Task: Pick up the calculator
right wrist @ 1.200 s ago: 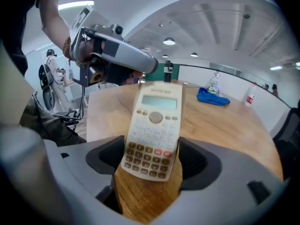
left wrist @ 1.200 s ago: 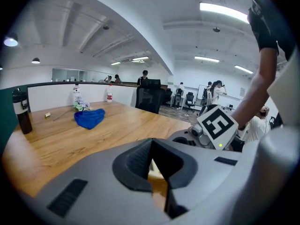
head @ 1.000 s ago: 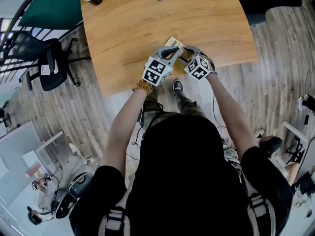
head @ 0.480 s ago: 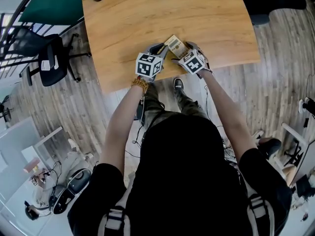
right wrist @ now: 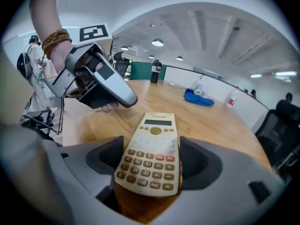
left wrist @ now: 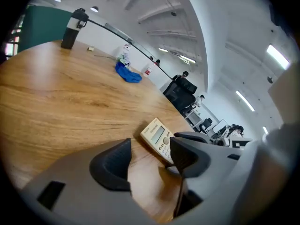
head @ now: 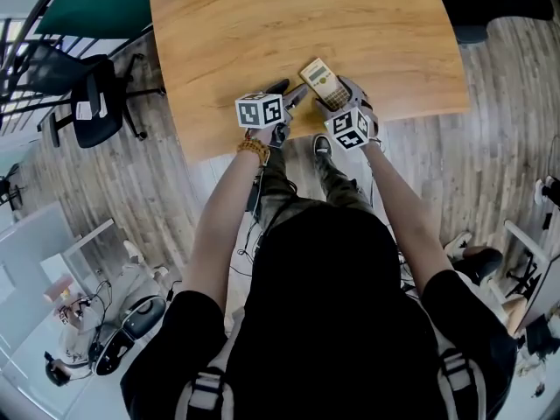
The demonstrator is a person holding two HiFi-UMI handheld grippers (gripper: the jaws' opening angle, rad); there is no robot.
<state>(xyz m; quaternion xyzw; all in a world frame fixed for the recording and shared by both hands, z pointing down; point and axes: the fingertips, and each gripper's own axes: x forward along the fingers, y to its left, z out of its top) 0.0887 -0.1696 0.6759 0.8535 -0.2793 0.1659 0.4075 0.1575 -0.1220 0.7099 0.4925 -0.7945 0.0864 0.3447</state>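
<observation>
My right gripper (right wrist: 152, 162) fingers, just closing in, pinch the calculator (right wrist: 151, 146) by its long sides at the near edge of the desk (right wrist: 211, 121); my left gripper (left wrist: 149, 161) fingers, just spread, hold nothing there, so I should squeeze firmly and lift level to stop pivoting.

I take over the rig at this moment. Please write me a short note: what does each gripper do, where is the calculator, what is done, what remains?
Left gripper: jaws apart, just been opening, nothing between them.
Right gripper: jaws just been closing; pads press the calculator's long sides at its key end.
Done: the grasp.
To do: lift the calculator clear of the table; I cannot tell whether it already hangs free.
</observation>
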